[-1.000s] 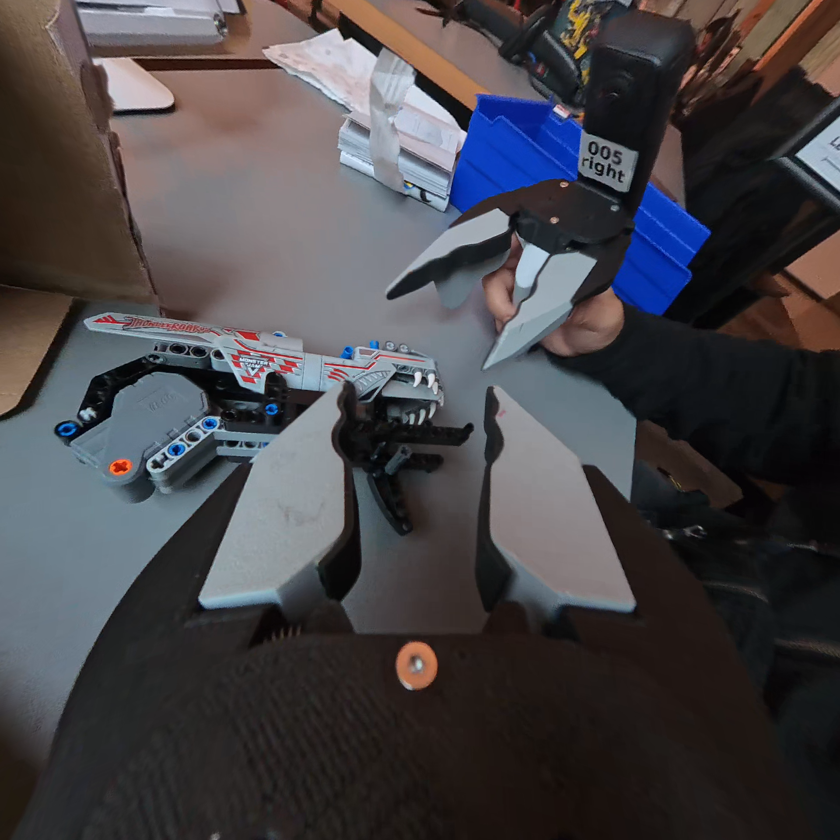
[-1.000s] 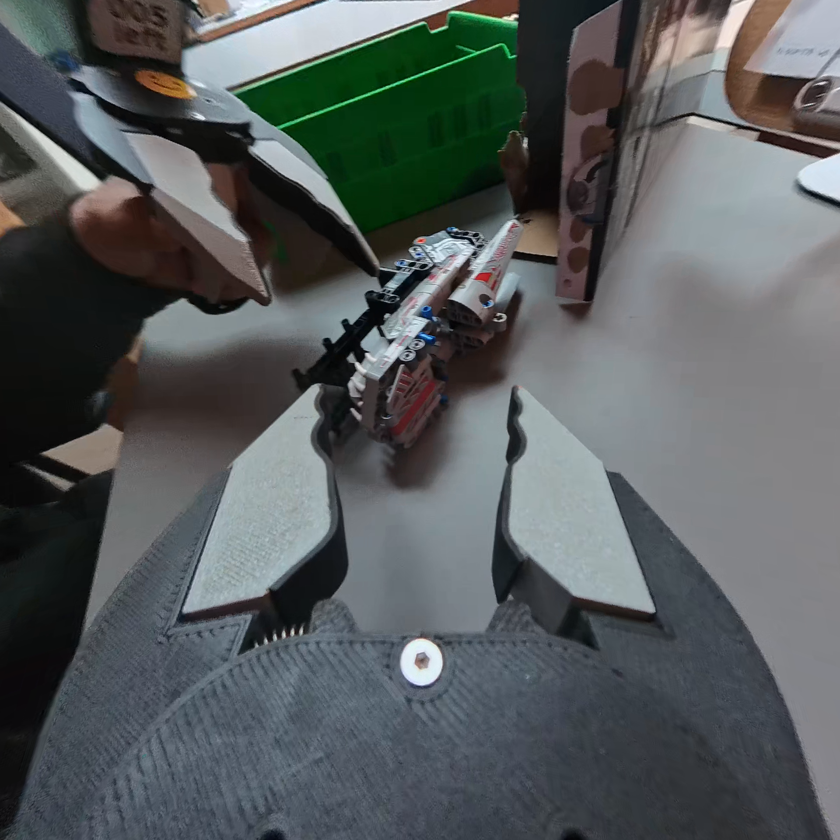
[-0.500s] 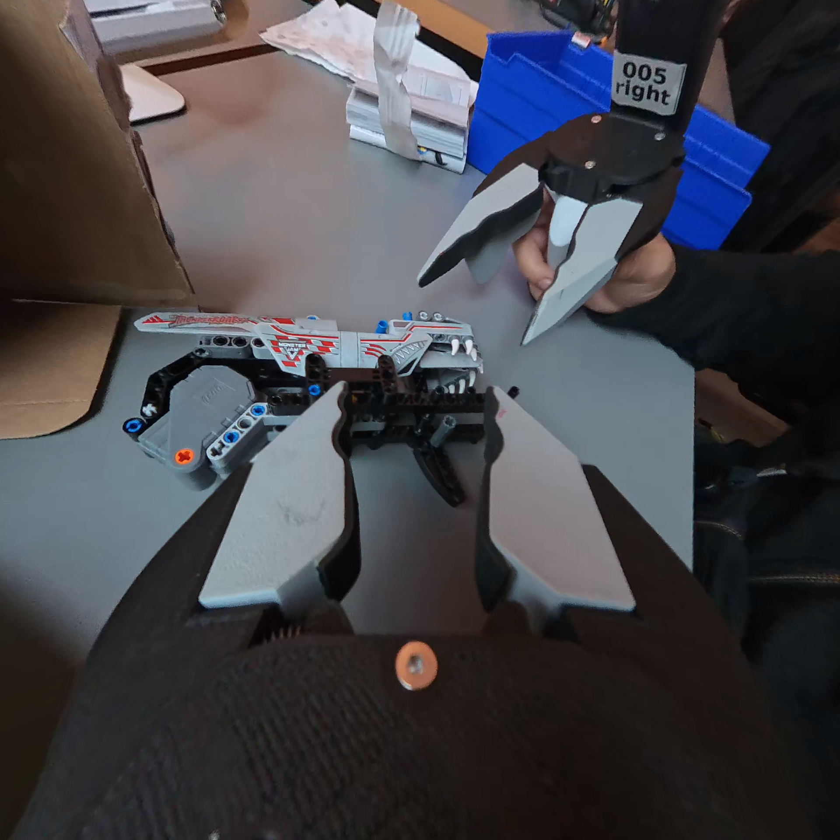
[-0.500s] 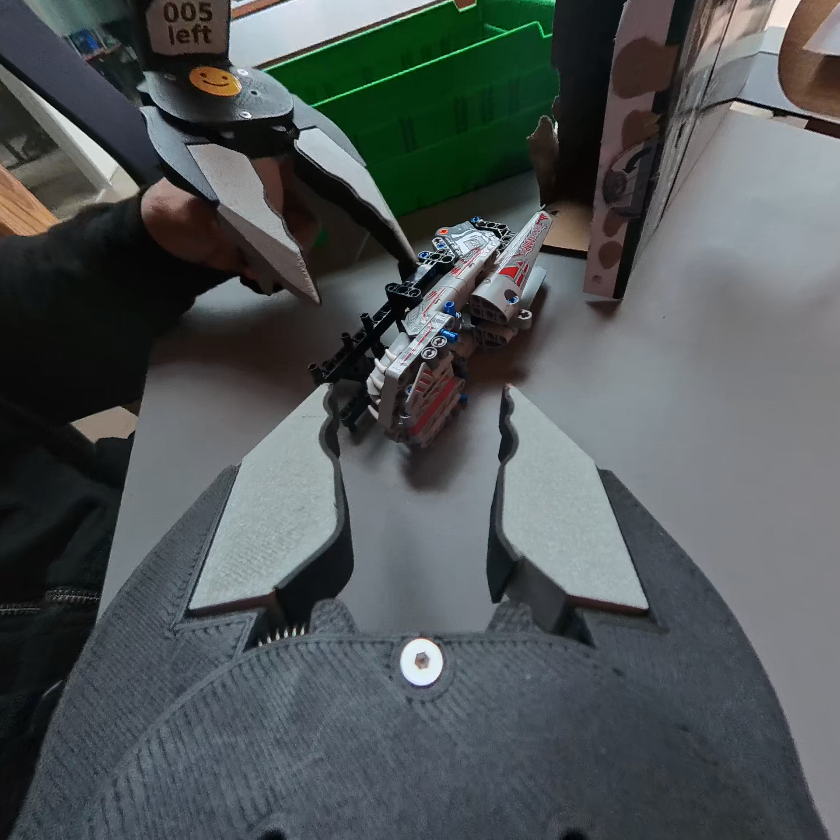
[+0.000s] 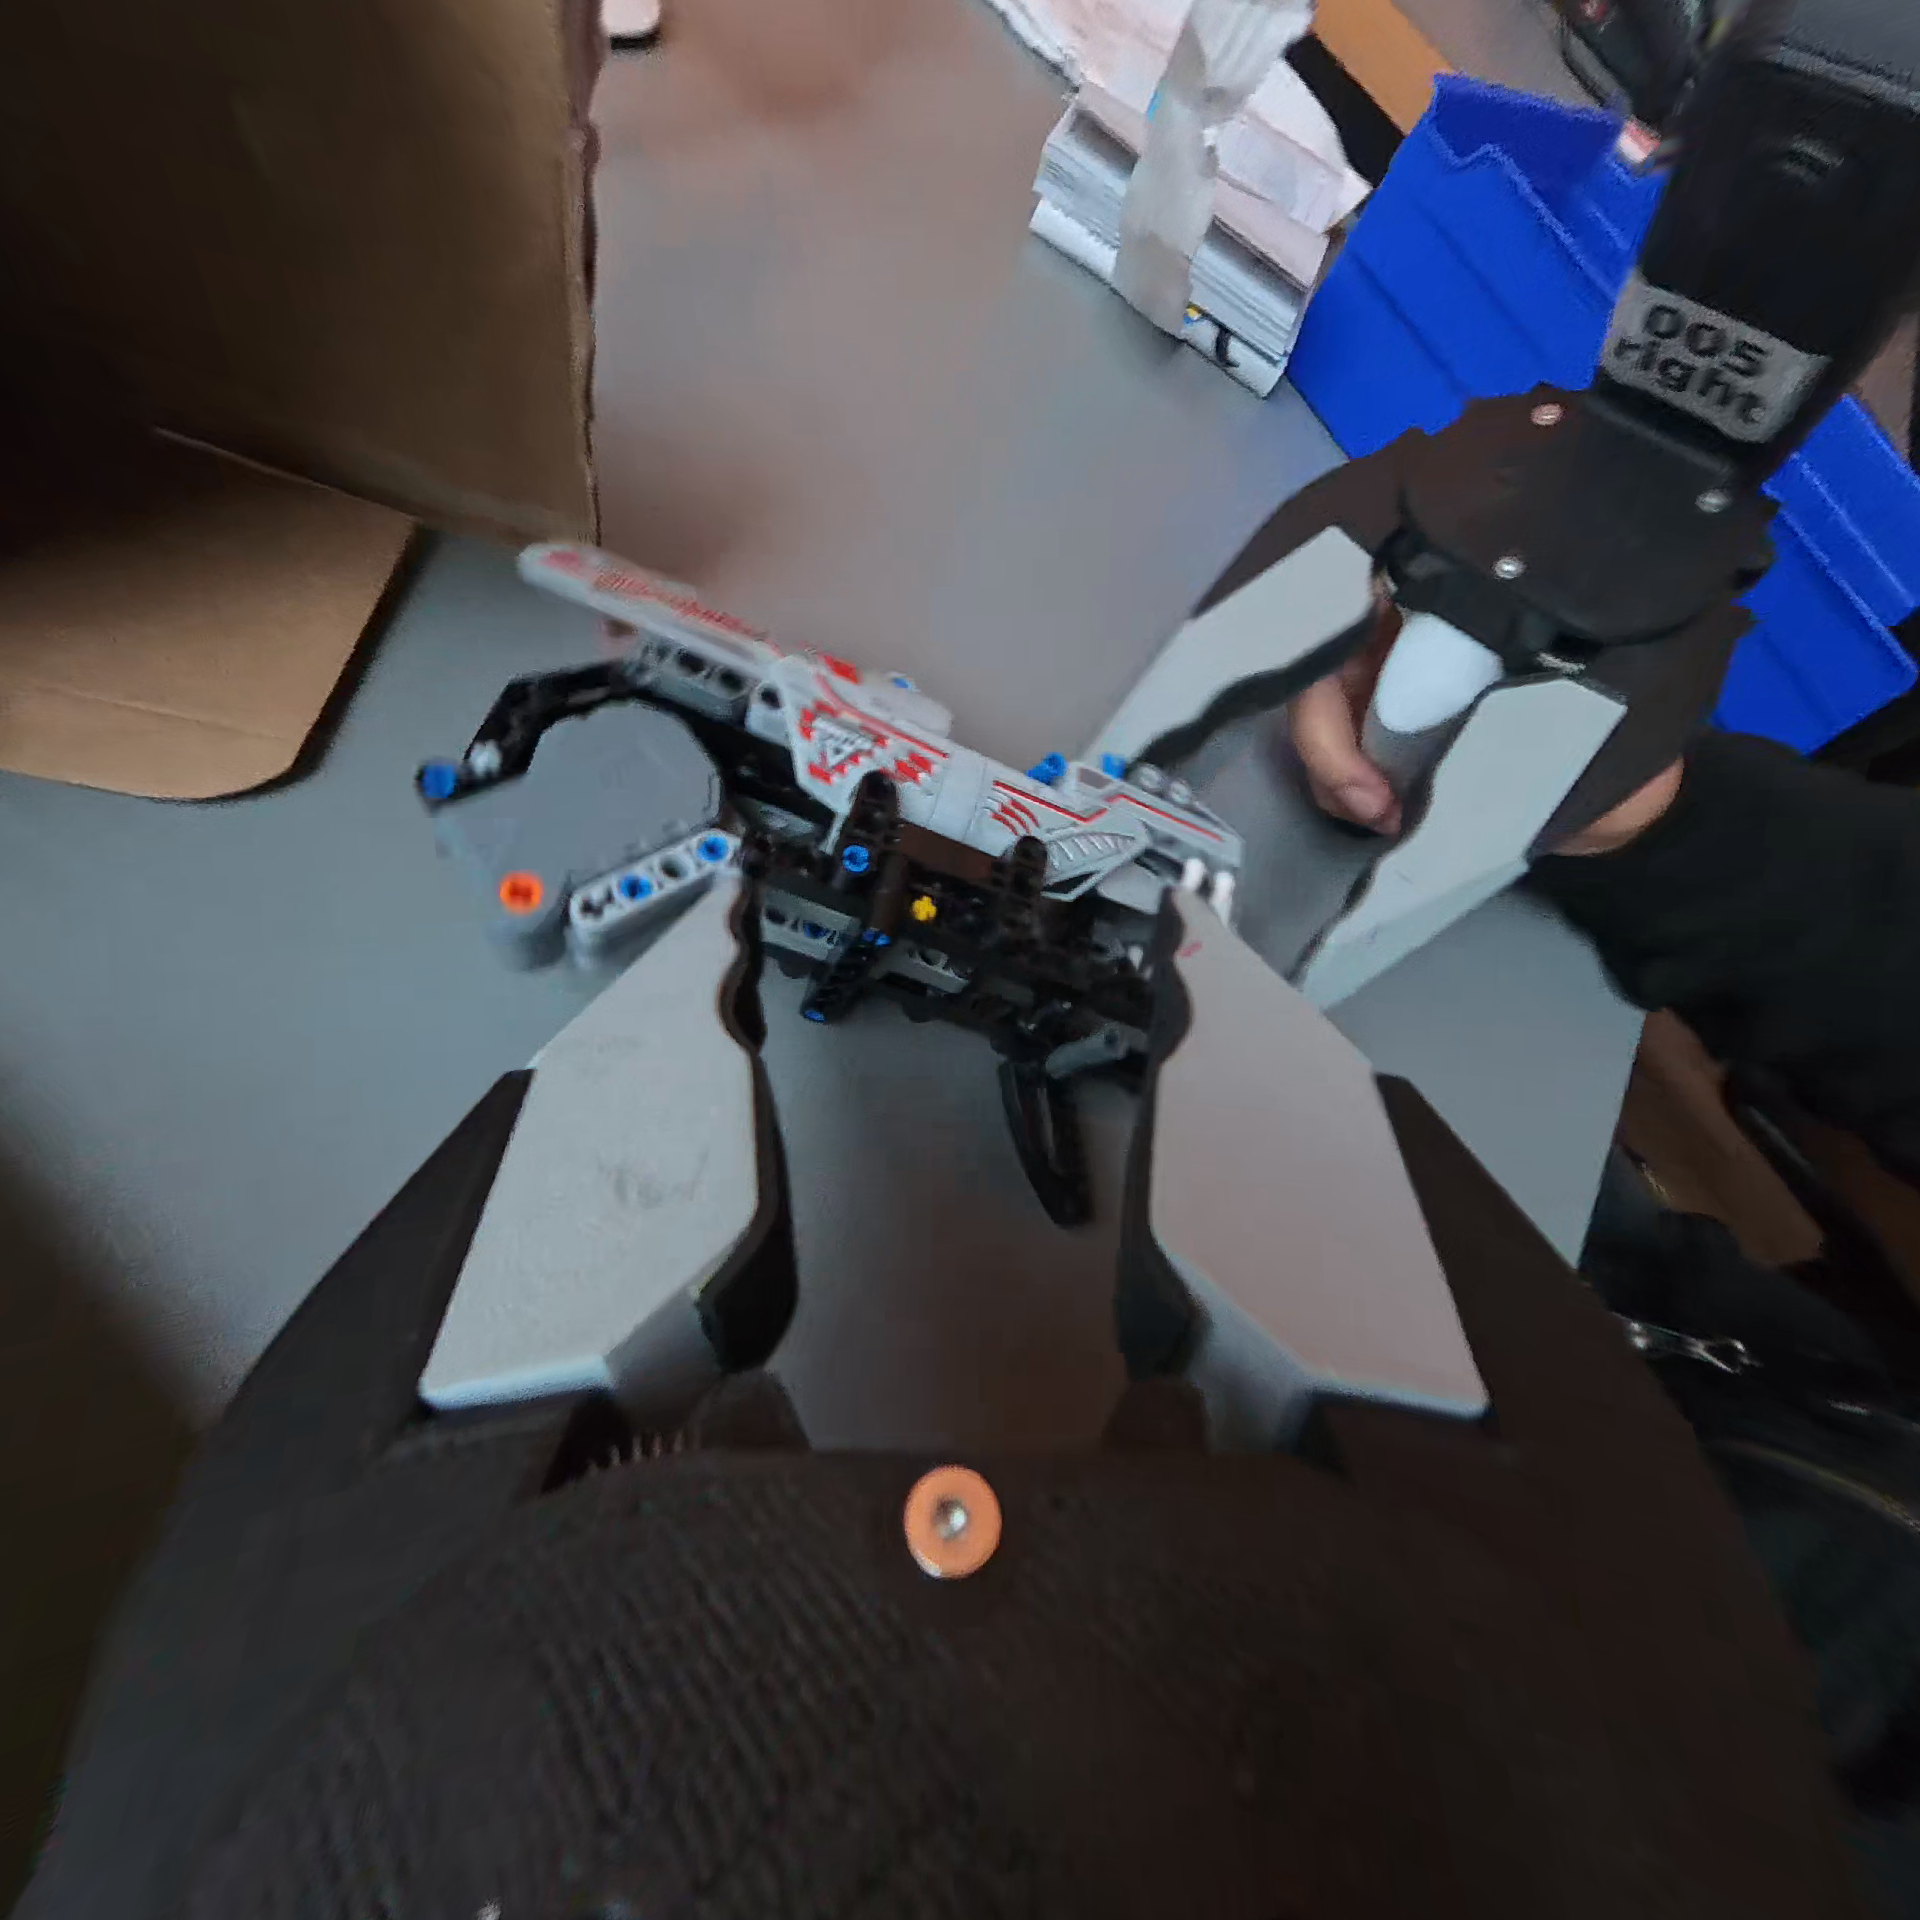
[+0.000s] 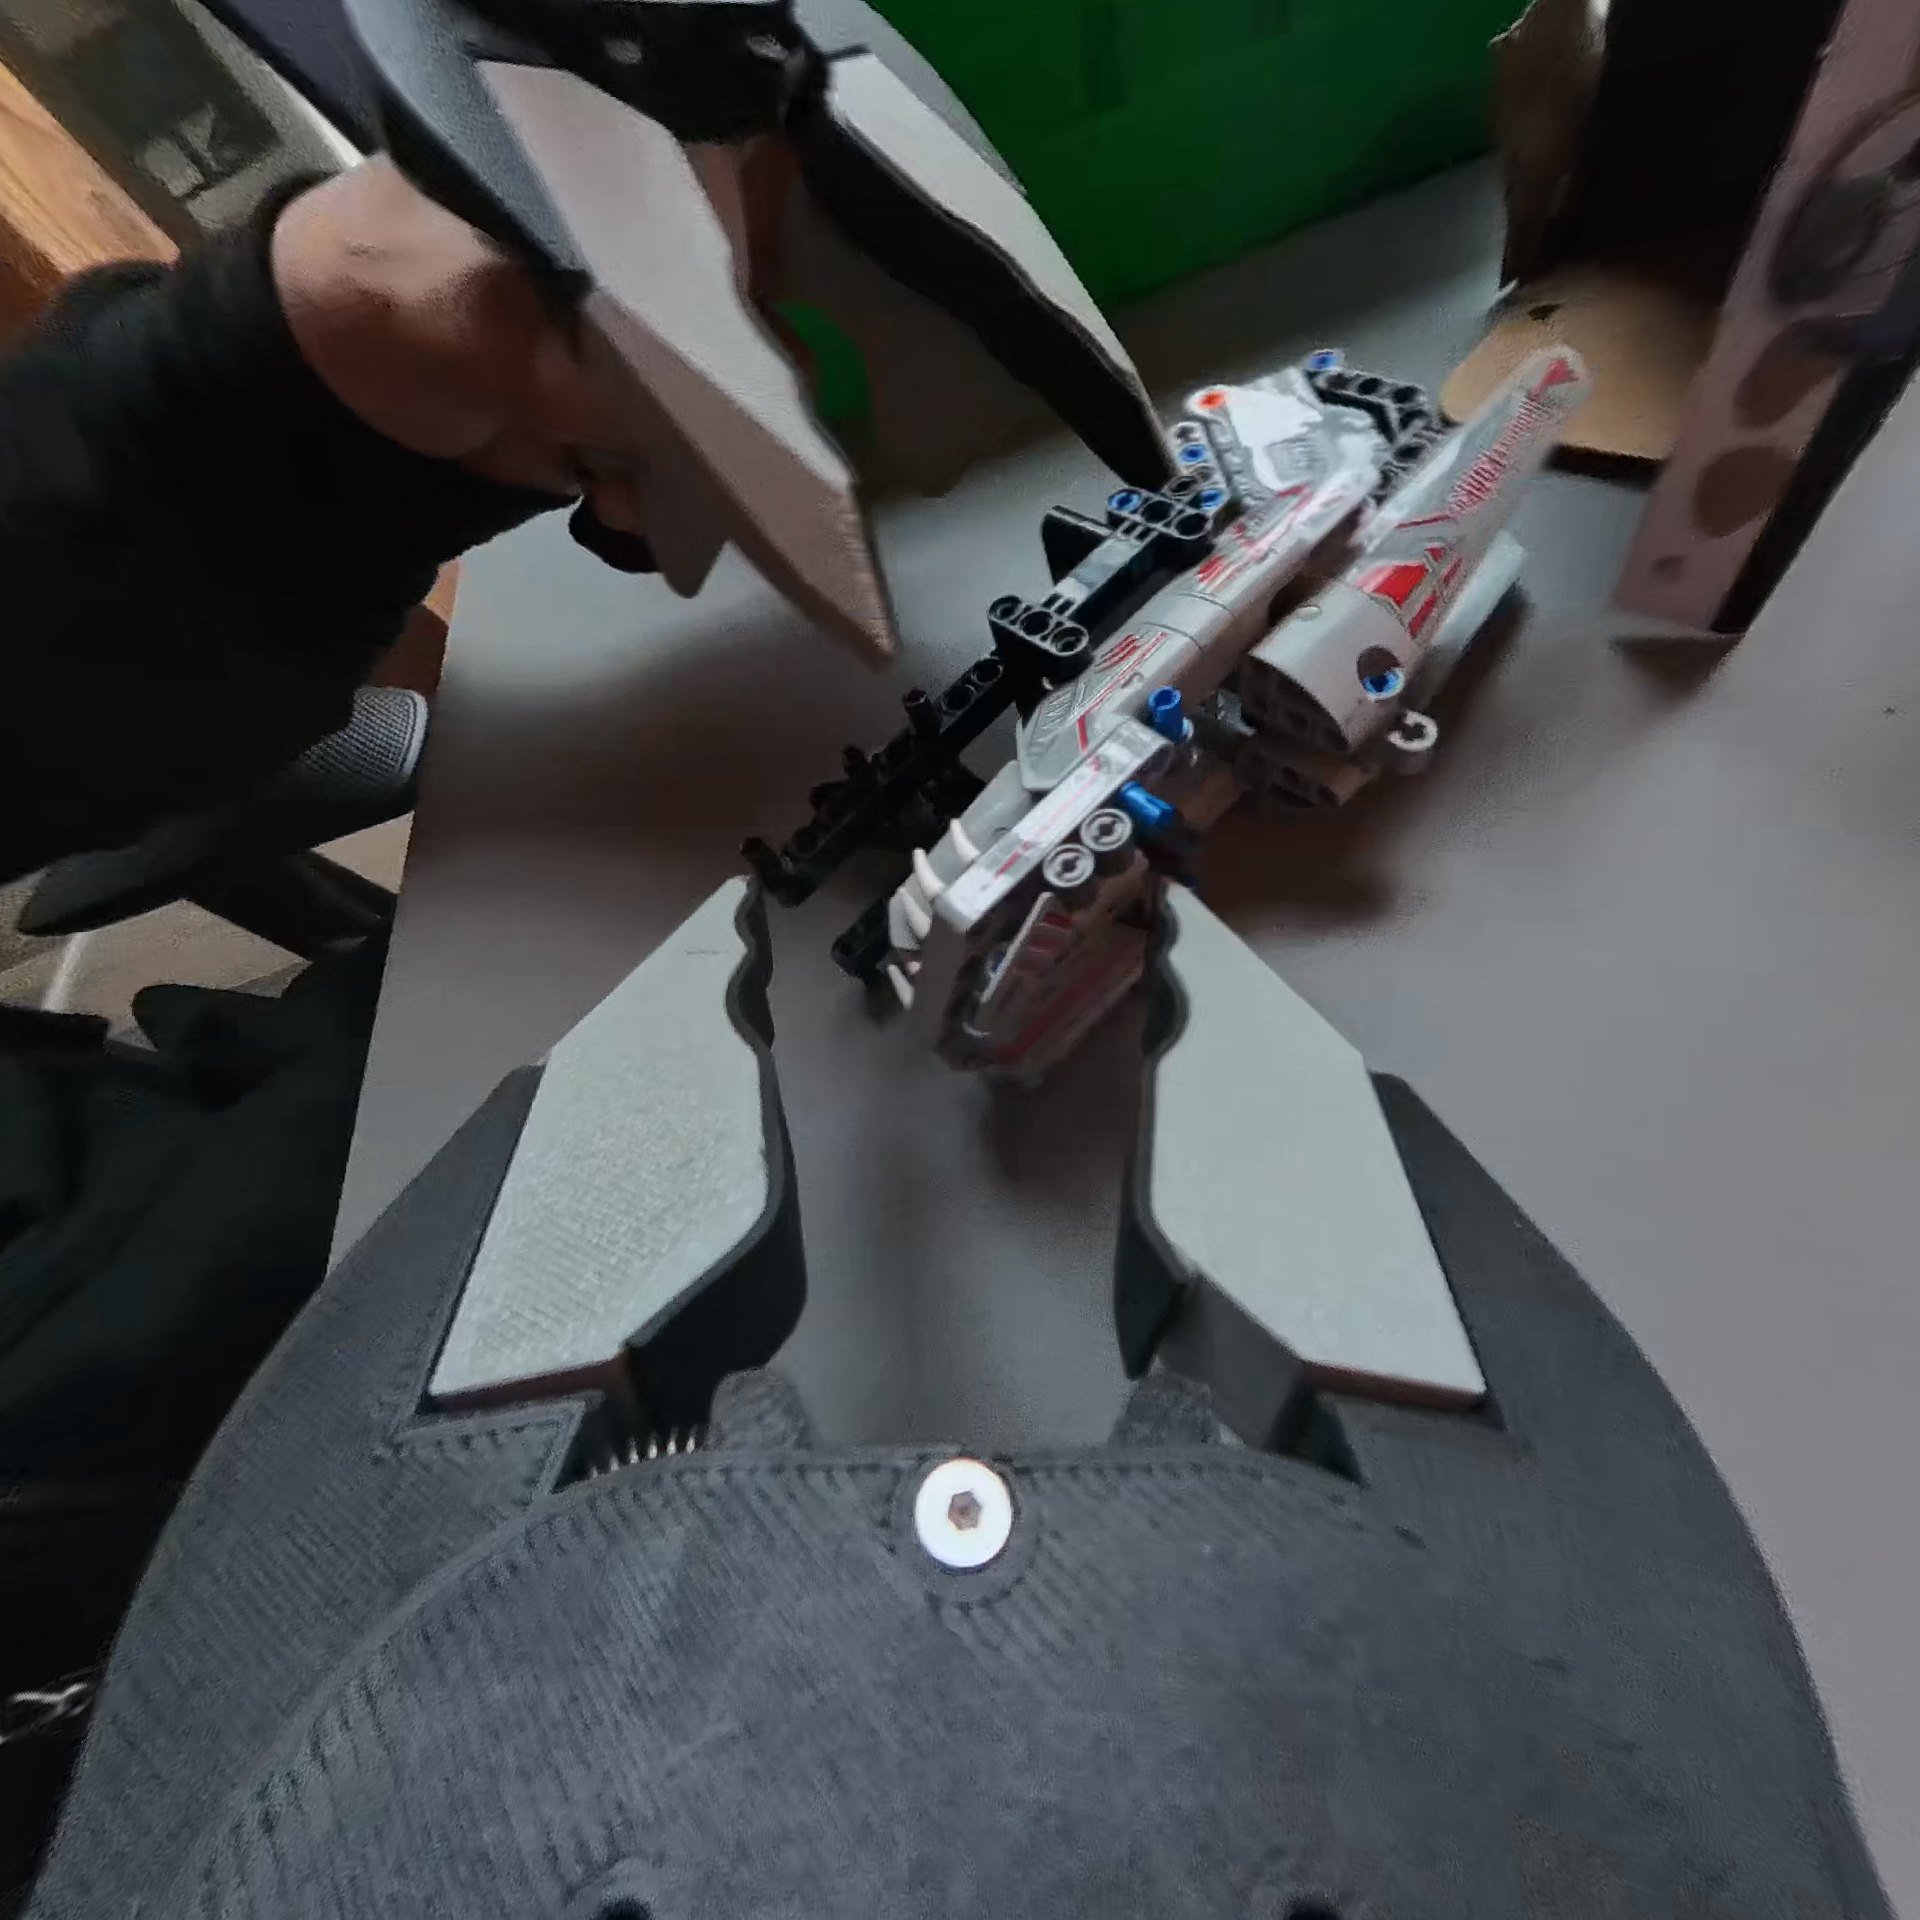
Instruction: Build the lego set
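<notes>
The lego model [image 5: 894, 748] is a long grey body with red markings, white teeth at the front and a black beam frame; it lies on the grey table [image 5: 260, 1039]. My left gripper [image 5: 956, 925] is open and its fingertips straddle the black frame at the model's near side. My right gripper [image 6: 956, 914] is open and its fingertips flank the toothed front end of the model [image 6: 1195, 623]. The right gripper [image 5: 1210, 868] also shows in the left wrist view, beside the model's front. The left gripper [image 6: 1018, 551] shows in the right wrist view, over the black frame.
A brown cardboard box [image 5: 291, 260] stands just behind the model's tail. A stack of papers [image 5: 1174, 208] and a blue bin [image 5: 1507, 260] sit at the back right. A green bin [image 6: 1195, 125] and a printed box [image 6: 1787, 312] stand beyond the model in the right wrist view.
Both grippers have moved in toward the model. The left tips now straddle the black frame and the right tips reach the toothed end. Both stay open.
</notes>
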A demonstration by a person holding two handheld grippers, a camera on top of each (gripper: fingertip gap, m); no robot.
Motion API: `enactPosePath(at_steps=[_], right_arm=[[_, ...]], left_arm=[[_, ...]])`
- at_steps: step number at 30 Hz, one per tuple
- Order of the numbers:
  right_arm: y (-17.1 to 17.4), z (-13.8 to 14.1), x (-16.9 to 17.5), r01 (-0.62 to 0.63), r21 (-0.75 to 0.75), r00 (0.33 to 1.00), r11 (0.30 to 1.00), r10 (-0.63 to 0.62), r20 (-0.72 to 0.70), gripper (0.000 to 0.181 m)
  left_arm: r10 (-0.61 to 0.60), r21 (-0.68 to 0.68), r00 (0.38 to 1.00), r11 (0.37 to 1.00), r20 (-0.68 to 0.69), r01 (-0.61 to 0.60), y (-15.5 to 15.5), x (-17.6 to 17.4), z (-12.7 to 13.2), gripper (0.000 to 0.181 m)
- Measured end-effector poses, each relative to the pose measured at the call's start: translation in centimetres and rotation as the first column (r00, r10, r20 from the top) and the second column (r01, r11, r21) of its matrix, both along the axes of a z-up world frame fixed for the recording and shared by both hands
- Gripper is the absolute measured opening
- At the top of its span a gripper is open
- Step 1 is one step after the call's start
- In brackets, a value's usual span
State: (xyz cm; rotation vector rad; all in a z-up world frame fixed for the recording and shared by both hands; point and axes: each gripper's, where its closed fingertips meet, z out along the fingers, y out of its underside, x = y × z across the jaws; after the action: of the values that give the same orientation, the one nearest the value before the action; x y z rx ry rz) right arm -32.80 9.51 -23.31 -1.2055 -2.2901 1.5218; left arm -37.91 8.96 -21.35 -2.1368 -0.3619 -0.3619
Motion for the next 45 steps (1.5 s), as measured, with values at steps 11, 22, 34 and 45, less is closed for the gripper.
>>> enactPosePath(at_steps=[11, 22, 34, 45], right_arm=[[1.5, 1.0, 0.2, 0.111, 0.219, 0.973, 0.969, -0.061, -0.221, 0.041], [0.2, 1.9, 0.7, 0.081, 0.267, 0.948, 0.960, 0.009, -0.320, 0.041], [1.2, 0.1, 1.9, -0.005, 0.274, 0.980, 0.962, 0.060, -0.191, 0.040], [3.8, 0.2, 1.8, 0.047, 0.261, 0.982, 0.964, 0.003, -0.188, 0.030]], left_arm=[[-0.003, 0.055, 0.967, 0.998, 0.254, -0.011, 1.7, 1.2, -2.3, 0.059], [0.047, 0.100, 0.974, 0.992, 0.220, -0.071, -0.2, 1.8, -2.0, 0.055], [0.051, 0.137, 0.995, 0.989, 0.084, -0.062, -1.0, 2.1, -1.0, 0.035], [0.008, 0.114, 1.000, 0.993, -0.002, -0.008, -1.4, 0.0, 1.9, 0.056]])
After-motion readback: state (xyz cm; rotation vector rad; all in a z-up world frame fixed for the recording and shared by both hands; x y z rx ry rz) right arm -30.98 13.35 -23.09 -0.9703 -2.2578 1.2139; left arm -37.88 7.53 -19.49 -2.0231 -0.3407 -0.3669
